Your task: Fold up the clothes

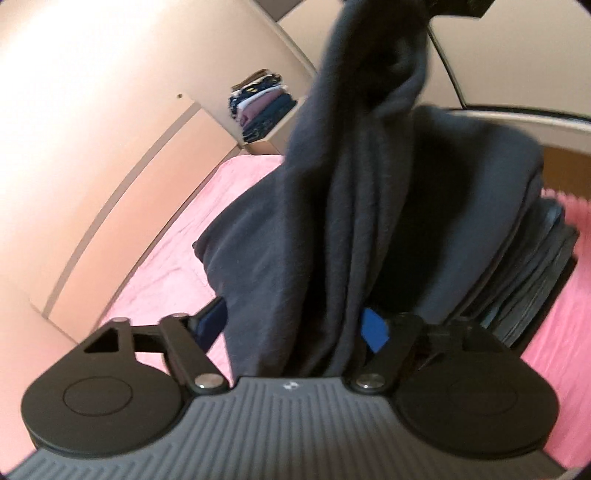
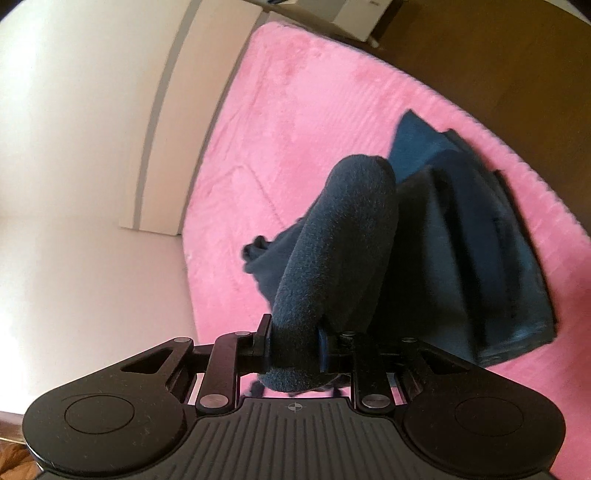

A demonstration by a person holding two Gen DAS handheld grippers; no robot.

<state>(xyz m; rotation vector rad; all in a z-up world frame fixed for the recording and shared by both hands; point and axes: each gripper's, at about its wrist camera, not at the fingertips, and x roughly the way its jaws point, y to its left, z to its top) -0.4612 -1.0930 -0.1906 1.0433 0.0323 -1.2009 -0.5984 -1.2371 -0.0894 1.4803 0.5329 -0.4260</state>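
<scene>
A dark navy garment (image 1: 332, 229) hangs stretched upward in the left wrist view, bunched between the fingers of my left gripper (image 1: 295, 332), which is shut on it. Its top runs up to the other gripper at the frame's upper edge. Behind it sits a stack of folded dark clothes (image 1: 539, 273) on the pink blanket (image 1: 177, 266). In the right wrist view my right gripper (image 2: 293, 347) is shut on a thick roll of the same navy garment (image 2: 332, 258), which trails down to the folded dark clothes (image 2: 480, 258) on the pink blanket (image 2: 314, 110).
A shelf holds a pile of folded clothes (image 1: 258, 107) beyond the bed. Pale wardrobe panels (image 1: 92, 147) stand along the left of the bed. Brown floor (image 2: 498, 55) shows past the bed's far edge, with a white box (image 2: 354, 14) there.
</scene>
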